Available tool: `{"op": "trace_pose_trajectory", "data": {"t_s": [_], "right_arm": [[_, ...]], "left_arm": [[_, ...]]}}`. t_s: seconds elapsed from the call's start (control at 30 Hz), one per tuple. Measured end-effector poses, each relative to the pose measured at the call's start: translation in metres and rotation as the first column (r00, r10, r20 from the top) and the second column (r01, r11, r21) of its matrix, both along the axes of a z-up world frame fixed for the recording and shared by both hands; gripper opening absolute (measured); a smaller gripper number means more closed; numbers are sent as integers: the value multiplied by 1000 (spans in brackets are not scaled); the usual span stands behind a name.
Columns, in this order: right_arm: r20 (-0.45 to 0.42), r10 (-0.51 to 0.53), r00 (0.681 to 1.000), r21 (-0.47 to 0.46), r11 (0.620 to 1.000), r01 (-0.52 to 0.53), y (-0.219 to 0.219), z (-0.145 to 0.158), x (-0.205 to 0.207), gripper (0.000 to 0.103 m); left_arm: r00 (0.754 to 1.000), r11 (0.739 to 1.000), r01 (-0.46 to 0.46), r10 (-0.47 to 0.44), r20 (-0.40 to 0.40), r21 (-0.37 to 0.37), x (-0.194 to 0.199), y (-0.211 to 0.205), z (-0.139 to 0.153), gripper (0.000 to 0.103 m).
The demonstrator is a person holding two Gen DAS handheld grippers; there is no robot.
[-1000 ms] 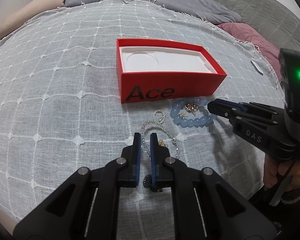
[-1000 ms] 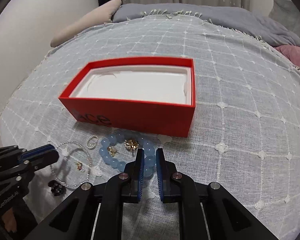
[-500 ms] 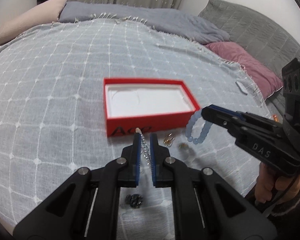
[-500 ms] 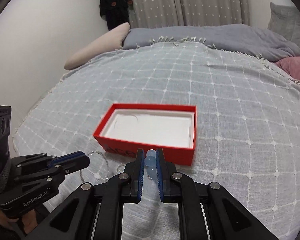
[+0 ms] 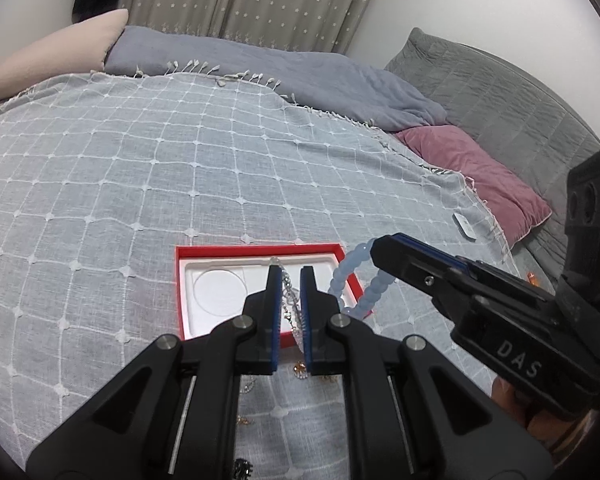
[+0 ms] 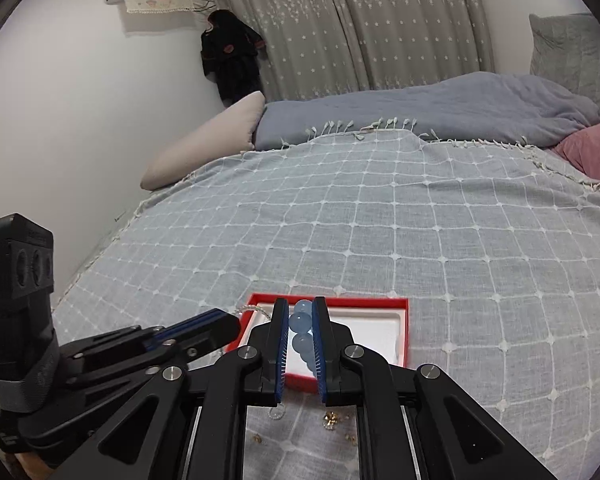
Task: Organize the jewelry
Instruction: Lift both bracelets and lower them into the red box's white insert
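Note:
The red box with its white moulded insert lies open on the grey checked bedspread, below both grippers. My left gripper is shut on a silver chain, which hangs between its blue pads above the box. To its right, my right gripper holds a pale blue bead bracelet that dangles over the box's right end. In the right wrist view the right gripper is shut on the blue beads in front of the box. The left gripper is at the left.
Loose small pieces lie on the bedspread before the box: a small ring, gold earrings and a dark piece. A small white tag lies near the fringe. Pillows and a folded blanket are at the far end.
Both grippers have risen from the bedspread, the left lifting the silver chain and the right the blue bracelet. The box now sits lower and smaller in both views.

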State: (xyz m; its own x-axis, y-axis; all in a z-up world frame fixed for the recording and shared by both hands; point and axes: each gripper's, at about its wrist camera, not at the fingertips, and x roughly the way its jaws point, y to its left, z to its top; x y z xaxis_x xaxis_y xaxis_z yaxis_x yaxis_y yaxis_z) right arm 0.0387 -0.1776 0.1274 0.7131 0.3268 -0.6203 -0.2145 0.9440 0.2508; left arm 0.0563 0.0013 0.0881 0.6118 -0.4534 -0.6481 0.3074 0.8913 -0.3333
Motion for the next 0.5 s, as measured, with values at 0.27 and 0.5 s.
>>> {"op": "trace_pose_trajectory", "data": {"t_s": [0.27,0.5], "right_arm": [[-56,-17,998,29,999,18,-2,-23,28,11],[-181,-48,982,90,994,65,-26,-61,50,12]], "left_arm": [[997,998,-52,54,-57,37,31,-5,-27,10],[985,991,-88,102,-138,102,44,-2,-53,10]]}}
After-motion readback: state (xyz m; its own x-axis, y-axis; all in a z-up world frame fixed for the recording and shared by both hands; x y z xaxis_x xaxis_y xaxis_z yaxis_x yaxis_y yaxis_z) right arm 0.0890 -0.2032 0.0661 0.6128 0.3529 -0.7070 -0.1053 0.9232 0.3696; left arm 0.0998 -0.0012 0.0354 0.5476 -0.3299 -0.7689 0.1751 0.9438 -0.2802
